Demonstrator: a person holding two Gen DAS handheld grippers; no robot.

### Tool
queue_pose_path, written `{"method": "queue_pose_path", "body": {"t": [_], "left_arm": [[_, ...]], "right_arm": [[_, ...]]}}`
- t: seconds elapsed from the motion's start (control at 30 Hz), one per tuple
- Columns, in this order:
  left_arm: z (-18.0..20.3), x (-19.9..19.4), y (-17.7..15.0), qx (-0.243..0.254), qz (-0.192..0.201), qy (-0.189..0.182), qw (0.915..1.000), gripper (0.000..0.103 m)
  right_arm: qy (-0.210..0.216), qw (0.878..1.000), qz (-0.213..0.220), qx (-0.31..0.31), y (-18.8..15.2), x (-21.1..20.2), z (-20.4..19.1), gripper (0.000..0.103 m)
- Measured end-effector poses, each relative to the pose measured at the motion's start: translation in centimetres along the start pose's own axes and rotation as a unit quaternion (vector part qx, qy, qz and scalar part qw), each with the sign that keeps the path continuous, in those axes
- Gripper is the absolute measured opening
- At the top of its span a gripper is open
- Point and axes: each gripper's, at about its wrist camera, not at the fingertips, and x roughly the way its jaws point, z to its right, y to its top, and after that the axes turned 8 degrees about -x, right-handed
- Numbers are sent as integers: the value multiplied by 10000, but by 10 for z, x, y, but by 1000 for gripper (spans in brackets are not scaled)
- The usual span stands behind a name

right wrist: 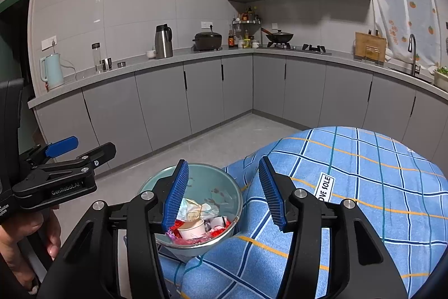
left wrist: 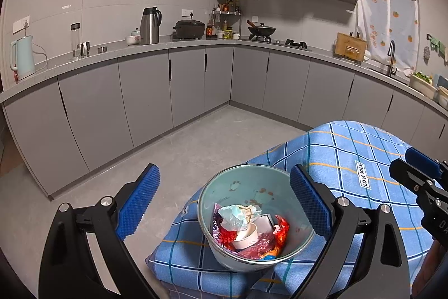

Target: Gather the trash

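standing on a blue plaid cloth with orange and white lines point(left wrist: 350, 156) is a round pale-green metal bowl point(left wrist: 224, 187), placed at the cloth's near left corner, close to the draped edge. the bowl holds the collected trash: a small white paper cup point(left wrist: 246, 237) lying tilted, a crumpled white-and-blue wrapper point(left wrist: 238, 215) above it, red and orange foil wrappers point(left wrist: 280, 229) beneath, and a small white box point(left wrist: 266, 223) toward the right wall of the bowl.

left gripper point(left wrist: 224, 203): jaws spread wide, blue ribbed pads apart on either side of the bowl as seen in its own camera, nothing between them gripped. in the right wrist view this gripper point(right wrist: 81, 147) appears at the left, beside the bowl, with a hand point(right wrist: 25, 237) on its handle.

right gripper point(right wrist: 224, 195): jaws at a middling gap, empty; the left pad overlaps the bowl point(right wrist: 212, 178) in the view, the right pad is over the cloth point(right wrist: 378, 173). contact with the bowl cannot be told.

a white label reading "love sole" point(left wrist: 363, 174) is sewn on the cloth, right of the bowl.

background: grey l-shaped worktop point(left wrist: 112, 53) carrying a pale-blue electric kettle point(left wrist: 23, 58) near its left end, a steel thermos jug point(left wrist: 150, 25), and a black wok point(left wrist: 261, 31) on the hob.
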Motion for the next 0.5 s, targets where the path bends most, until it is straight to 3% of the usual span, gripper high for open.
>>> {"method": "queue_pose_path", "body": {"t": [0.5], "left_arm": [[0, 0, -1, 0, -15, -1, 10000, 93]], "right_arm": [[12, 10000, 34, 7, 0, -2, -1, 53]]}}
